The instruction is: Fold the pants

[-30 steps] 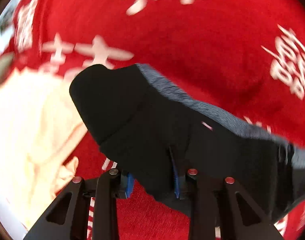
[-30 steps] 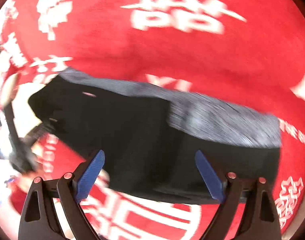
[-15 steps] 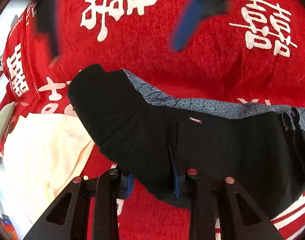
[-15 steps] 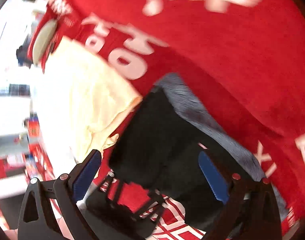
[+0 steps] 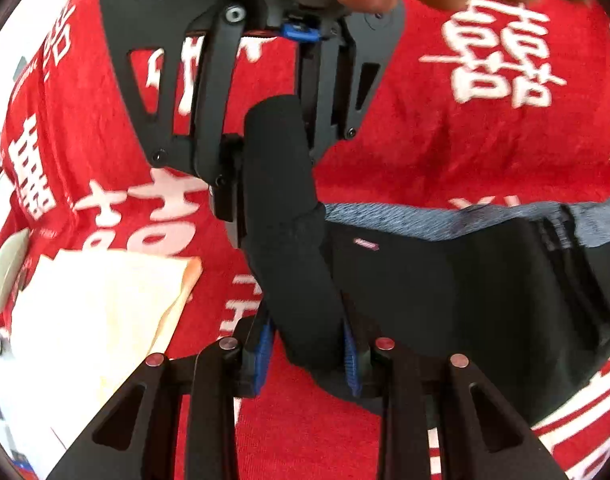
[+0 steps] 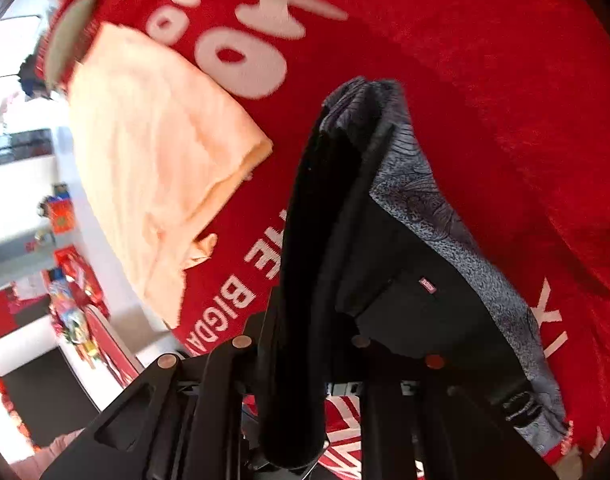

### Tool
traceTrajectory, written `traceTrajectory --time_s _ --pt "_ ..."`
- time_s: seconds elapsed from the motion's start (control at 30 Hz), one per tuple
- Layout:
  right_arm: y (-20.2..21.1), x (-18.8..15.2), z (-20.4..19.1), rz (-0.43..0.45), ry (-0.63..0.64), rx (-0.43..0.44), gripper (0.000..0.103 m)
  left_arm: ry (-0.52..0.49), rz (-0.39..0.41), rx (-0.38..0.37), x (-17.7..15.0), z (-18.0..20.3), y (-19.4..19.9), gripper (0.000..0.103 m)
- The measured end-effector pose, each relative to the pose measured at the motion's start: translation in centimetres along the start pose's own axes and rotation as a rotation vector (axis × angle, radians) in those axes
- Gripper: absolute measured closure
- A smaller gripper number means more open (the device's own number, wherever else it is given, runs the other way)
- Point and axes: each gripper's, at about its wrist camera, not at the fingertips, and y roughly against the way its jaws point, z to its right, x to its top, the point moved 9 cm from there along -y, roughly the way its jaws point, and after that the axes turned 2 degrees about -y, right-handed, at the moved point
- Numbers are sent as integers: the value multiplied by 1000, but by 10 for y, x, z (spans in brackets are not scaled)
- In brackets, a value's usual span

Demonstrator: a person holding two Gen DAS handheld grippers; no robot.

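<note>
Red cloth (image 5: 445,152) with white characters covers the surface; black pants (image 5: 465,280) and a peach garment (image 5: 97,312) lie on it.

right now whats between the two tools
A raised black band of the pants spans from the left tool to the right tool, in the left wrist view.

A red cloth (image 6: 505,80) with white lettering covers the surface; at far left, white floor (image 6: 21,184) and red clutter (image 6: 69,304).
</note>
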Motion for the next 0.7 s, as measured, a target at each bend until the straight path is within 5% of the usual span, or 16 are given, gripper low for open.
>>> traceTrajectory --time_s 0.33,0.7 --pt "105 -79 54 302 -57 248 86 -136 135 -90 54 60 72 72" --pt "176 -202 150 582 -198 474 85 -305 206 -226 87 175 141 72"
